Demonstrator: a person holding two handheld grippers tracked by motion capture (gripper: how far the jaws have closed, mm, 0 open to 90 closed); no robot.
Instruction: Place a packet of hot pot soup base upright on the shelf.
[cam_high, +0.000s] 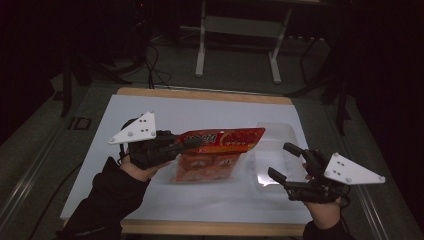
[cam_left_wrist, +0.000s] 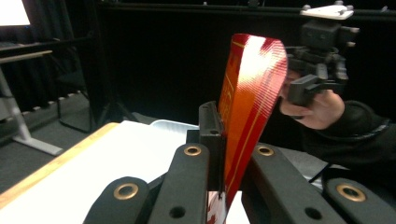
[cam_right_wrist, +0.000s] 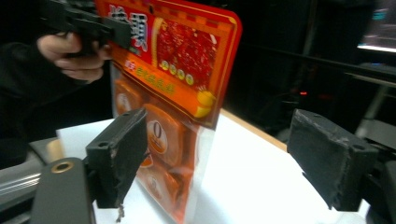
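Left gripper (cam_high: 186, 144): my fingers are pinching the red header strip of the snack packet (cam_high: 220, 152) at its left end, pressed tight together on the card edge. In the left gripper view the header (cam_left_wrist: 243, 107) is rising edge-on straight out from between the jaws. I am gripping the stiff card rather than the soft clear pouch, likely because it gives the pads something firm to bite.

The packet is hanging from that pinch just above the white table (cam_high: 165, 107), its header running level and the clear pouch with the orange pieces drooping below it. It is sitting just left of the clear plastic tray (cam_high: 280, 130), which is lying on the table's right side.

Right gripper (cam_high: 282, 162): my fingers are standing spread, with nothing between them. They are hovering over the tray's near end, right of the packet and apart from it. In the right gripper view the packet (cam_right_wrist: 177, 70) is hanging ahead of the left finger (cam_right_wrist: 119, 154), not touching either pad. Judging from the pose, this hand is waiting free to steady or take the packet's loose end, and the tray looks like the place it is meant for.
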